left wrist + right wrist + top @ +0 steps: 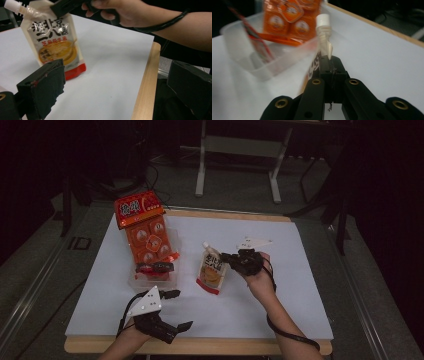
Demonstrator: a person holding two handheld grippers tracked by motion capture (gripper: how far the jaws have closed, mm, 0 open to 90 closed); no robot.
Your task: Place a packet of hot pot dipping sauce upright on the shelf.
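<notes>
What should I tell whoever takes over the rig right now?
Right tool: shut on the spouted sauce pouch, gripping its top edge just below the white cap; the pouch's red bottom rests on the white table.
Left tool: open, empty, near the table's front edge.
Clear plastic bin: left of the pouch, already holding the orange snack pack leaning out of it.
Done: pouch grasped.
Left: probably move the pouch into the bin and release.

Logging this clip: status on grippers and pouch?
Right gripper shut on spouted sauce pouch, near the spout. Left gripper open, idle. Clear container with orange snack pack beside.
</notes>
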